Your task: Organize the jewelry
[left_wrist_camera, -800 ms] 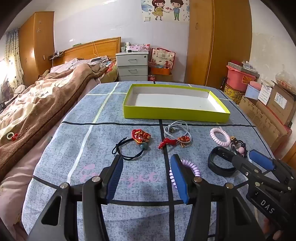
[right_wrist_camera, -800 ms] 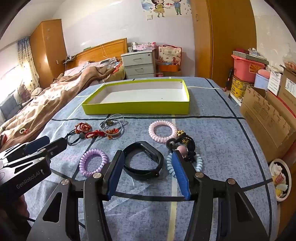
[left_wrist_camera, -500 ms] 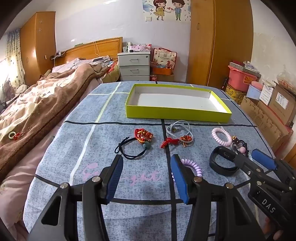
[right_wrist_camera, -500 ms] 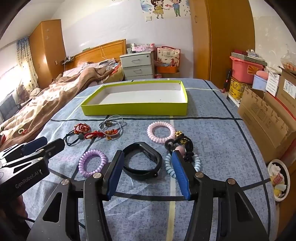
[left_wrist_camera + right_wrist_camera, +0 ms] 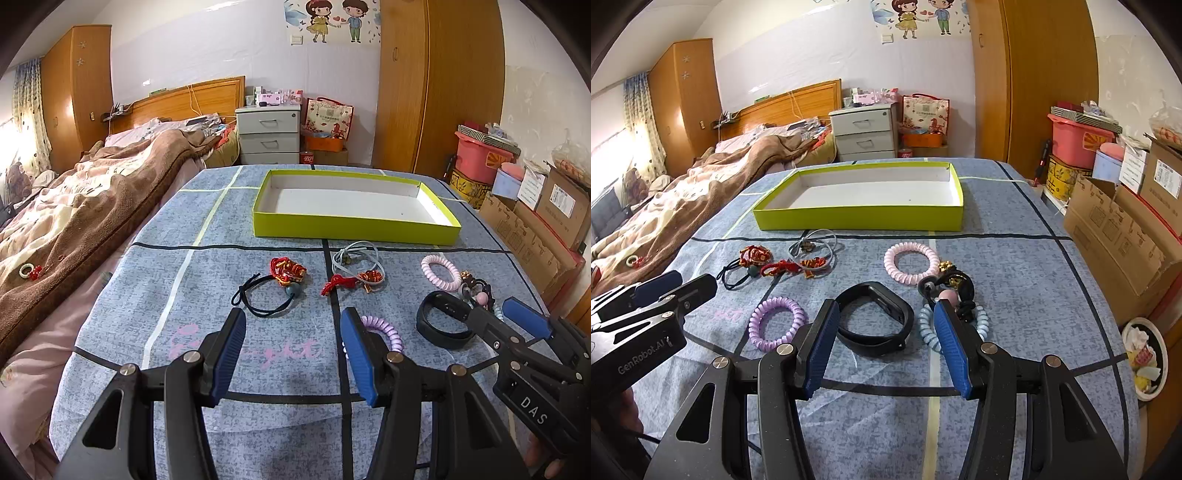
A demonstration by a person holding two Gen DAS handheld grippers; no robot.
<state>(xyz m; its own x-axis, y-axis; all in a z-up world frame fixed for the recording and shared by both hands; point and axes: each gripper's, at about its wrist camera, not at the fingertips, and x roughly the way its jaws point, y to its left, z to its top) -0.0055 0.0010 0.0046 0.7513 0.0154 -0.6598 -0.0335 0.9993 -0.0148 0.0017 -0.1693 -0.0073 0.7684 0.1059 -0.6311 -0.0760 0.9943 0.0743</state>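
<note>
1. Step: first pick pending; tray (image 5: 857, 218) is empty and all jewelry lies on the counter (image 5: 1015, 266).
2. Left tool (image 5: 291, 332) and right tool (image 5: 884, 321) both gape wide, holding nothing.
3. Black band (image 5: 875, 317) lies just ahead between the right tool's fingers; purple coil (image 5: 384, 328) sits beside the left's.
4. Next: lower, close on band, carry to tray.
</note>
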